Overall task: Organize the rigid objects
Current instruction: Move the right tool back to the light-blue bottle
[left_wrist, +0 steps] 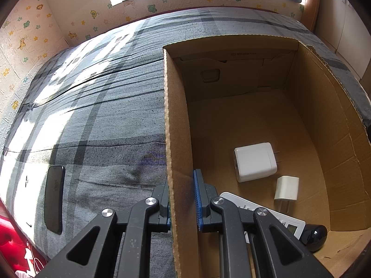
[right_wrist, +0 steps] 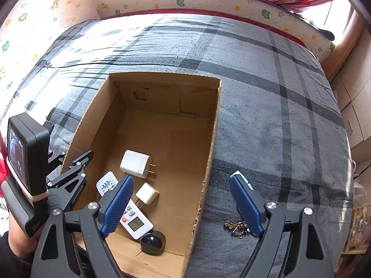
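With the left gripper [left_wrist: 183,200] pinching the brown cardboard box's [right_wrist: 209,139] wall to steady it, the right gripper [right_wrist: 183,202] hung spread wide — likely next to drop onto the small metal keyring [right_wrist: 236,227] on the bed [right_wrist: 266,92].

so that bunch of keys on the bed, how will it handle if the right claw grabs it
The keys will probably flop and dangle, being loose linked metal pieces. They likely sink slightly into the soft bedspread, so the open right claw may pinch fabric too.

Matt corrugated cardboard box [right_wrist: 209,143], smooth white plastic chargers [right_wrist: 136,164], woven plaid cloth bedspread [right_wrist: 266,92]
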`<action>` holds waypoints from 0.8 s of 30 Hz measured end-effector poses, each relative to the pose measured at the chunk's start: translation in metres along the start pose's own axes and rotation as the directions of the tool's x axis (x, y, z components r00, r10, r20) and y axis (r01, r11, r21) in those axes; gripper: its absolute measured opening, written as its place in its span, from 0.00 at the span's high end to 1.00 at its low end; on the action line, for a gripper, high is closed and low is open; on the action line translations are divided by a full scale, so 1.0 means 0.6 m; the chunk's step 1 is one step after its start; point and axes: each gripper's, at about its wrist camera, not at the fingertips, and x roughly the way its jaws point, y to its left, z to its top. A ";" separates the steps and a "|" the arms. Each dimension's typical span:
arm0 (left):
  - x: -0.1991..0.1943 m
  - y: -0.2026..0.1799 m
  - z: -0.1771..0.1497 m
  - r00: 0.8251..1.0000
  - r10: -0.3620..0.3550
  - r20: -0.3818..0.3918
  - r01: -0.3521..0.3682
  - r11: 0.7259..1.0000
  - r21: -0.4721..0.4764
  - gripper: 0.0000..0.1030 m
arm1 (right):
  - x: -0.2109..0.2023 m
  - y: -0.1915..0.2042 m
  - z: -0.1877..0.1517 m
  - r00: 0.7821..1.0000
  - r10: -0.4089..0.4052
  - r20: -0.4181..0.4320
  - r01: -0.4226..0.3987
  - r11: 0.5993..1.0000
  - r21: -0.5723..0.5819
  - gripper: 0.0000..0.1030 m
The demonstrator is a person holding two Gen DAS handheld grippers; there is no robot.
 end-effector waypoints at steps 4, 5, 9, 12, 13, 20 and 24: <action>0.000 0.001 0.000 1.000 0.000 0.000 0.000 1.000 0.001 0.84 | -0.007 -0.026 0.001 1.000 -0.003 0.013 0.003 1.000 0.023 0.06; 0.000 0.000 0.000 1.000 0.000 0.000 0.000 1.000 0.001 0.84 | -0.008 -0.032 0.000 1.000 -0.006 0.014 0.005 1.000 0.027 0.05; 0.000 0.001 0.000 1.000 0.001 -0.001 -0.001 1.000 0.001 0.84 | -0.008 -0.059 -0.001 1.000 -0.022 0.013 0.022 0.999 0.039 0.00; 0.000 0.001 0.000 1.000 0.000 -0.001 0.000 1.000 0.001 0.84 | -0.006 -0.081 -0.005 0.999 -0.036 0.010 0.036 0.998 0.053 0.00; 0.000 0.001 0.000 1.000 0.000 0.000 0.000 1.000 0.001 0.84 | -0.005 -0.089 -0.006 0.999 -0.040 0.009 0.039 0.998 0.057 0.00; 0.000 0.000 0.000 1.000 0.000 -0.001 0.000 1.000 0.001 0.84 | 0.019 -0.145 -0.022 0.997 -0.070 -0.018 0.072 0.993 0.096 0.00; 0.000 0.001 -0.001 1.000 -0.002 0.001 0.002 1.000 0.001 0.84 | 0.039 -0.174 -0.032 0.997 -0.070 -0.033 0.074 0.989 0.127 0.00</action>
